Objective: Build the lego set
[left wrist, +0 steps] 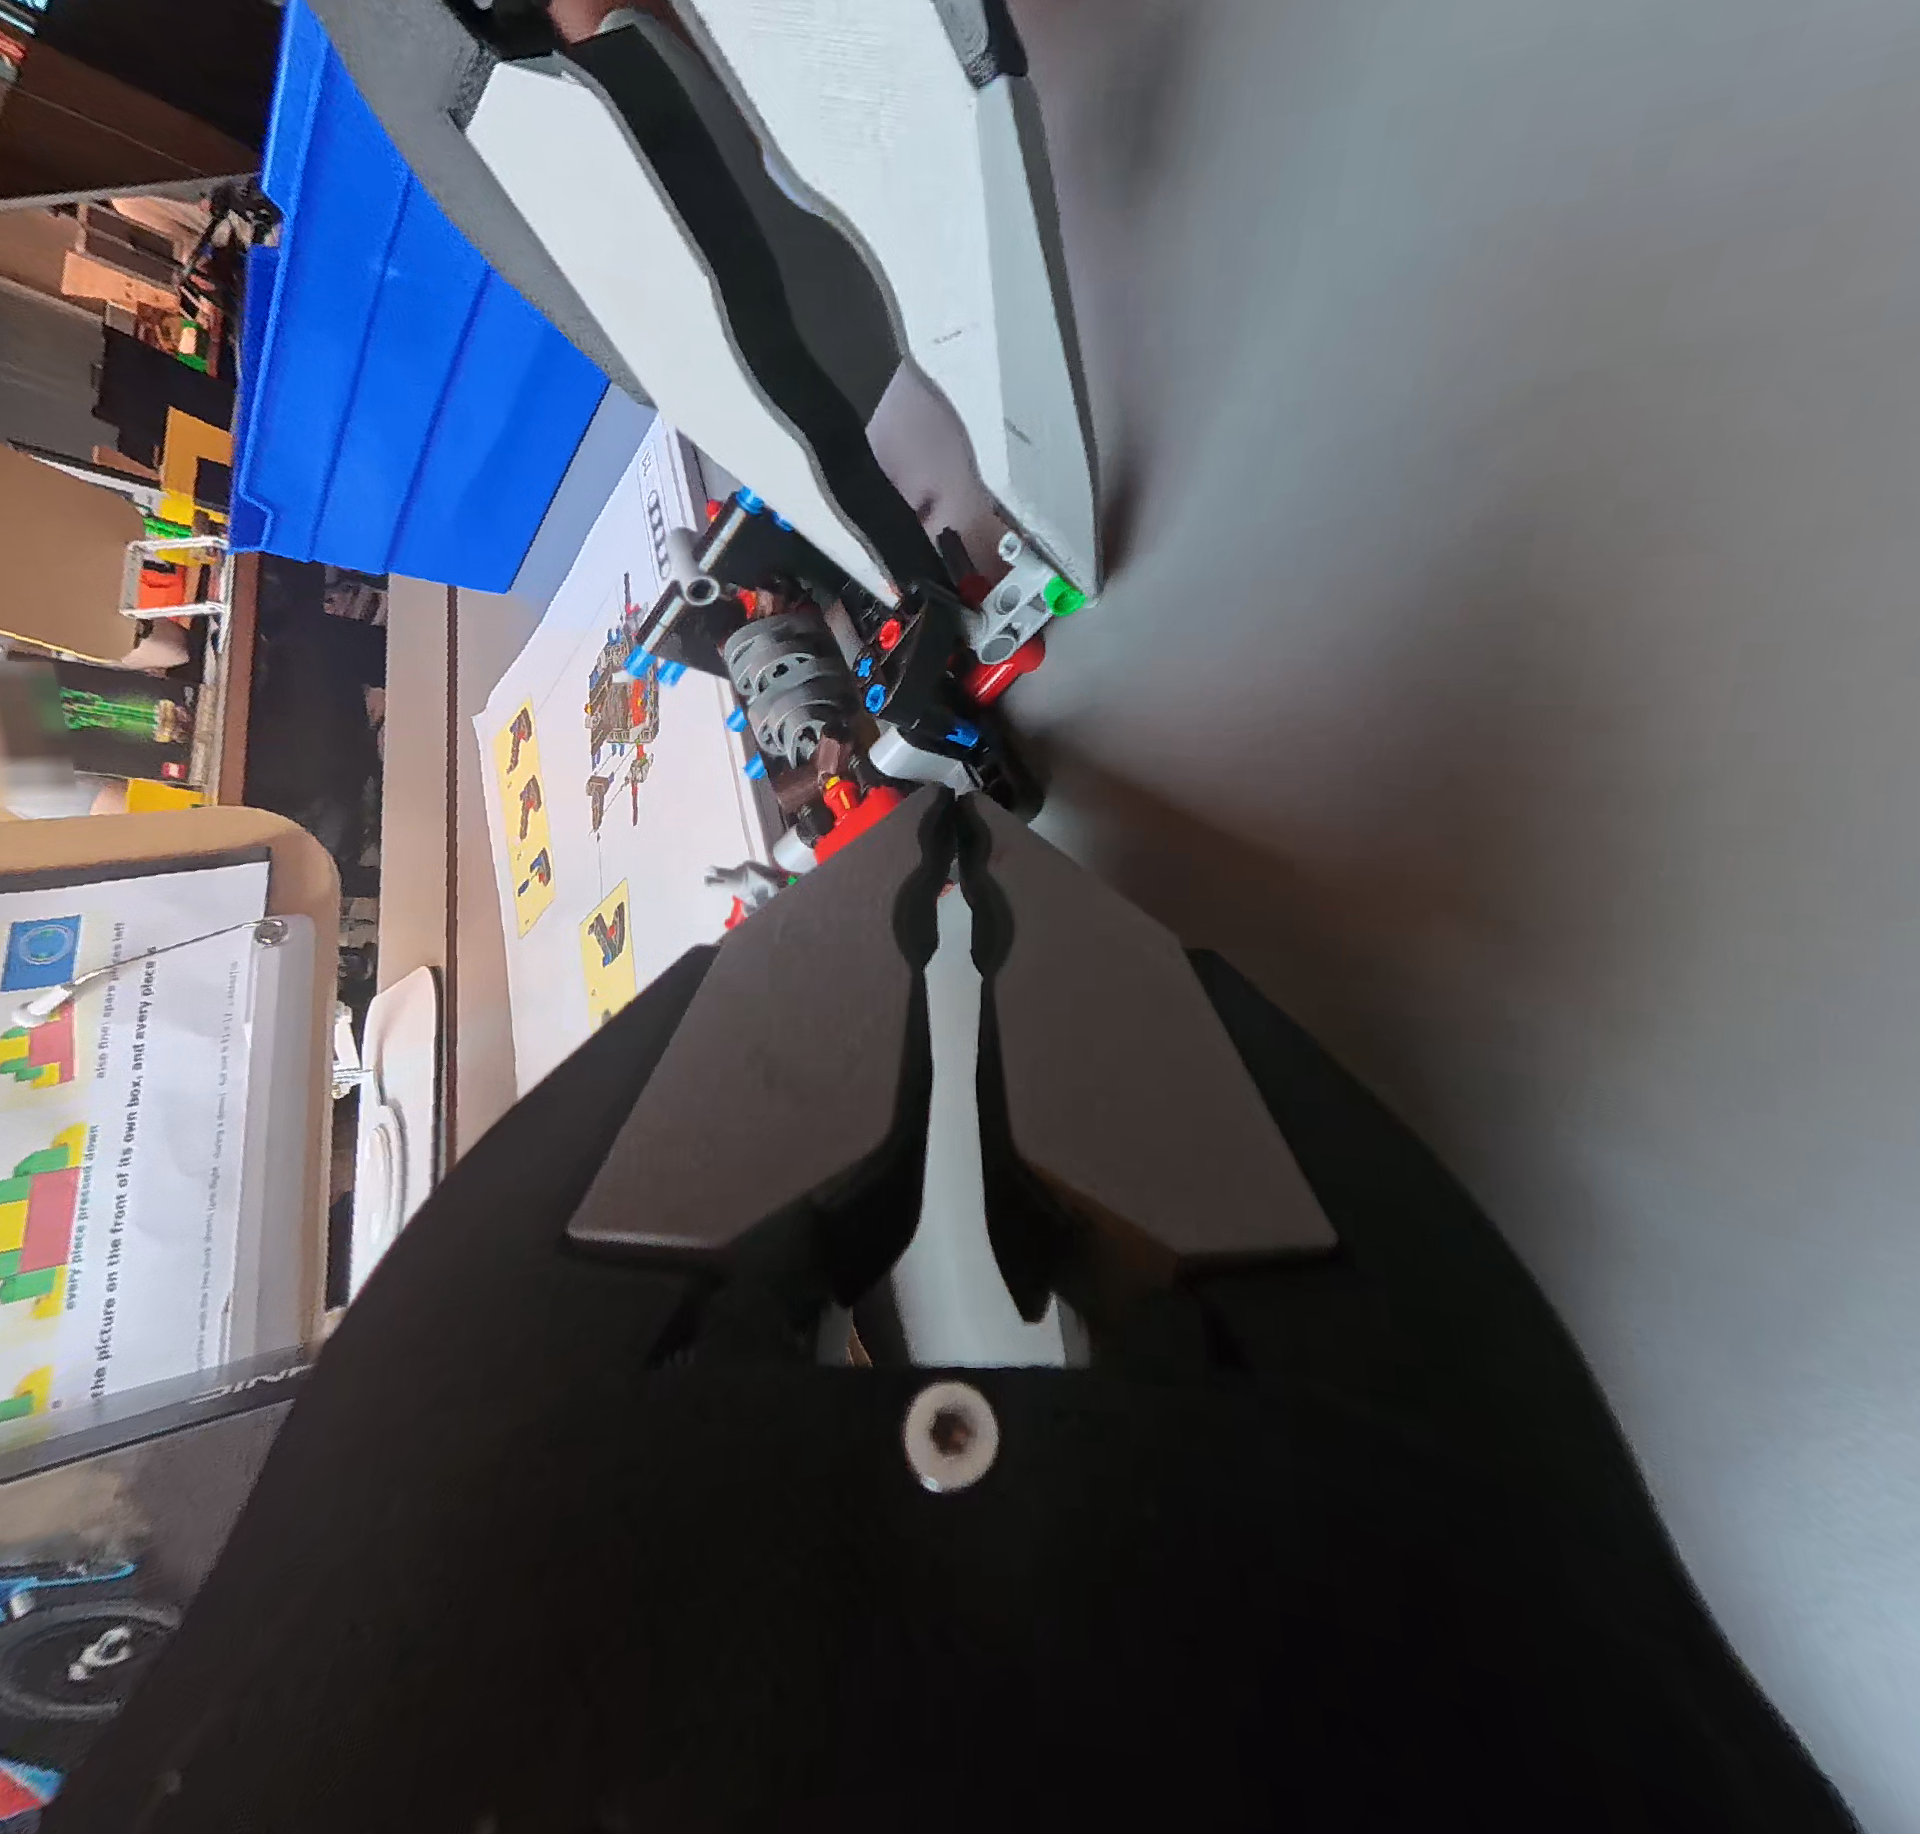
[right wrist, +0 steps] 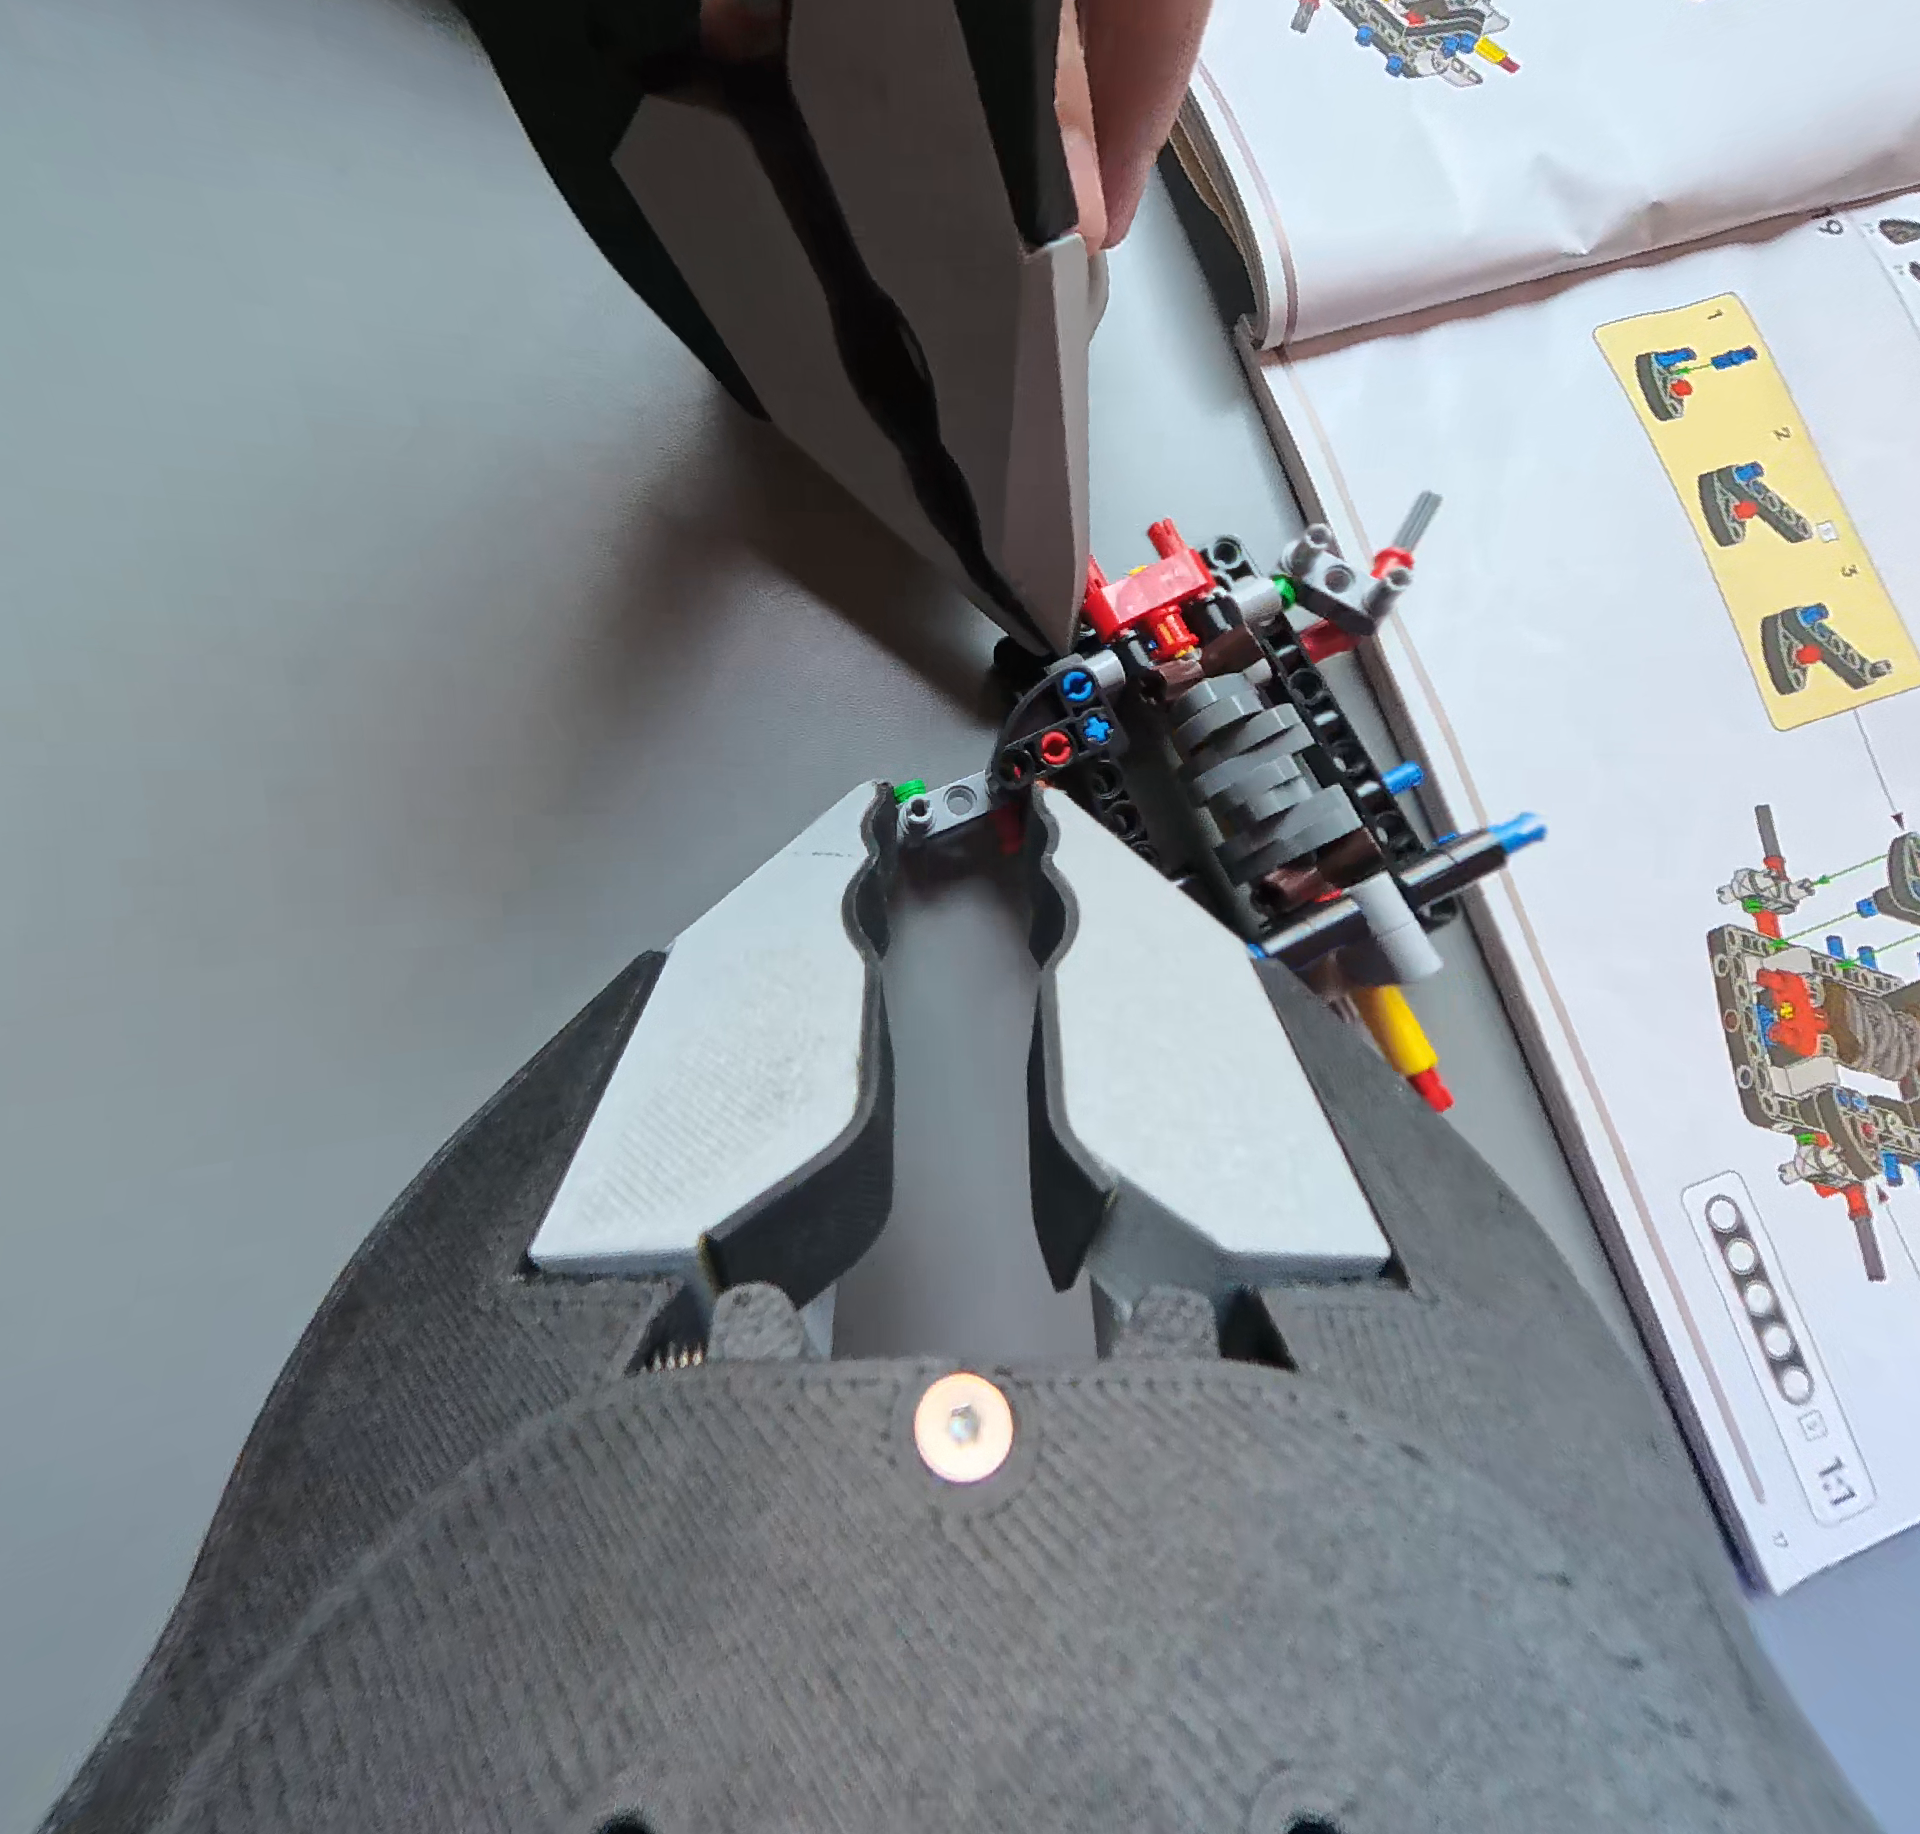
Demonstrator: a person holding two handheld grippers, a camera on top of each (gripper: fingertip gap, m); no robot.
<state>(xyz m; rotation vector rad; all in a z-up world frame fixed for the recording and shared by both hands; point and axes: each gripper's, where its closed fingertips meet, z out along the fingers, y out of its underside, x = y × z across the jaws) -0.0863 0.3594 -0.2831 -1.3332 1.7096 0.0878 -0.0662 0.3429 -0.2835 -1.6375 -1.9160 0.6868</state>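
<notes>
My right claw (right wrist: 961,808) filled the bottom of the right wrist view, grey fingers pinched around a short light-grey beam (right wrist: 951,805) with a green pin (right wrist: 911,789) on its end. That beam stuck out from the left side of the lego assembly (right wrist: 1236,745), which sat dead centre of the frame on the grey table (right wrist: 312,434), its right edge just over the open instruction booklet (right wrist: 1558,641).

My left claw (left wrist: 954,797) came in from the top of that same view. In its own camera the dark fingers were pressed together almost to the tips, right against the black corner of the build, but I couldn't tell if they actually held a piece or were just bracing it.

My guess at the step was attaching the black curved piece (right wrist: 1055,724) with the blue and red pins onto the frame beside the grey worm-gear stack (right wrist: 1242,745). Next I'd have wanted a firm squeeze to seat those pins fully while the other claw kept the frame from sliding. A blue bin (left wrist: 395,350) sat at the upper left of the left view.
</notes>
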